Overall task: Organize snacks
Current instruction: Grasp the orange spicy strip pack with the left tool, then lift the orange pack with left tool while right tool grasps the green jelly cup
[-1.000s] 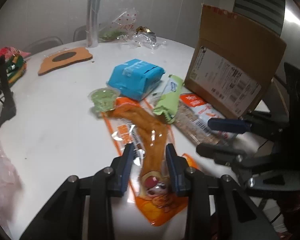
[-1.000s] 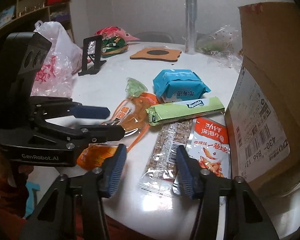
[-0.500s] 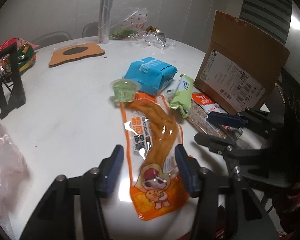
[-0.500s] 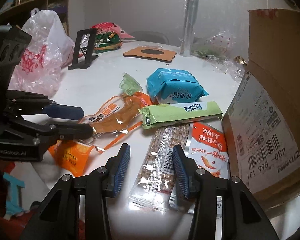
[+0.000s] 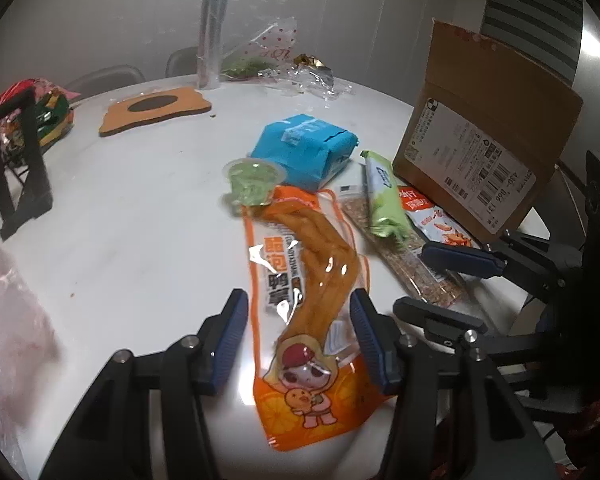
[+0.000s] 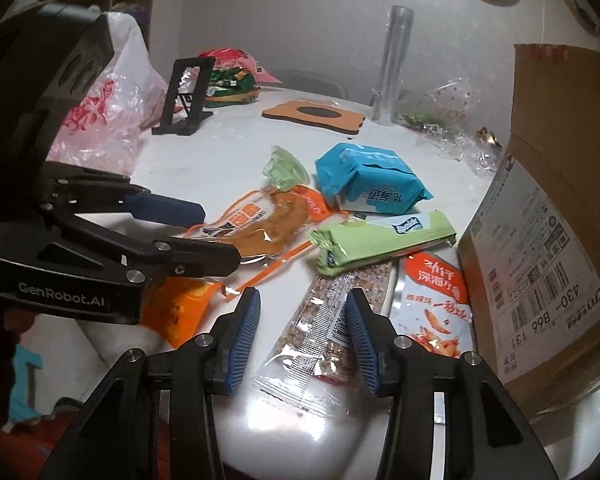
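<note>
White table (image 5: pixel 140 232) w/ snacks — both tools spread wide: left tool (image 5: pixel 298 334) astride orange pouch (image 5: pixel 300 280), right tool (image 6: pixel 301 330) astride grain bar (image 6: pixel 319 328).

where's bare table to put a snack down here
Free: the white table left of the orange pouch, bordered by the black stand, the brown mat and the pink bag. Crowded: between the pouch and the box, where the blue pack, green bar and others overlap.

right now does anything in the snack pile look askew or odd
Yes: the green jelly cup lies tipped on its side at the top of the orange packet, and the green bar lies across the seed bar.
</note>
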{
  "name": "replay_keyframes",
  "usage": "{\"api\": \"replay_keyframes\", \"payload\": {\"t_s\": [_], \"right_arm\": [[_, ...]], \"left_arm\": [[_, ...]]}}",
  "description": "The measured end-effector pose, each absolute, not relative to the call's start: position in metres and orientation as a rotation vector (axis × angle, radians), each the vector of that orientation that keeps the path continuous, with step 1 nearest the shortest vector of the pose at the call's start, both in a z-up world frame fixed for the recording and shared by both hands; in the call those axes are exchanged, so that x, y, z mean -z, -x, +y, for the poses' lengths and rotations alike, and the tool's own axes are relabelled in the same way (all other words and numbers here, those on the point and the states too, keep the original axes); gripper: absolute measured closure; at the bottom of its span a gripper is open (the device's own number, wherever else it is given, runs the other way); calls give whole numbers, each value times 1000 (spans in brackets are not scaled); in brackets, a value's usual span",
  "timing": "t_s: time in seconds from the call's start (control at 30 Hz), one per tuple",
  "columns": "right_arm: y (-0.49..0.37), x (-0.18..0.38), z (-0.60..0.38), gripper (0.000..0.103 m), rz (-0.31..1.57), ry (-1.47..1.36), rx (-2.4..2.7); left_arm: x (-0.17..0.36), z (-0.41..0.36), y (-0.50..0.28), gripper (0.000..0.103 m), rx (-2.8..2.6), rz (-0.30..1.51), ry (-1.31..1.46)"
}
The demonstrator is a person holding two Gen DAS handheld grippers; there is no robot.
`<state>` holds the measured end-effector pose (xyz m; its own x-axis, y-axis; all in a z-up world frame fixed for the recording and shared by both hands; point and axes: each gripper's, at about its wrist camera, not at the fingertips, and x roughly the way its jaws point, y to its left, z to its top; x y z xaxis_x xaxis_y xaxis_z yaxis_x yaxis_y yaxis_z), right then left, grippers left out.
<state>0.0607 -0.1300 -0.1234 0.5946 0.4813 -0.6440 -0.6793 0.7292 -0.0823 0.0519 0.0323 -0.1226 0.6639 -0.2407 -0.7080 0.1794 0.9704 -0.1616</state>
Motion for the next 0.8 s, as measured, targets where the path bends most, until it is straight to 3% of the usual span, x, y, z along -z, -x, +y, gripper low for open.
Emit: {"api": "replay_keyframes", "payload": {"t_s": [0.4, 0.53, 0.8], "right_arm": [[-47, 114, -134, 63, 675, 305, -731], [-59, 100, -139, 63, 646, 262, -680], [-78, 96, -130, 63, 643, 269, -638]], "left_arm": [[122, 61, -24, 53, 222, 796, 114], [123, 52, -34, 45, 237, 794, 99], [123, 36, -49, 44, 240, 798, 51]]}}
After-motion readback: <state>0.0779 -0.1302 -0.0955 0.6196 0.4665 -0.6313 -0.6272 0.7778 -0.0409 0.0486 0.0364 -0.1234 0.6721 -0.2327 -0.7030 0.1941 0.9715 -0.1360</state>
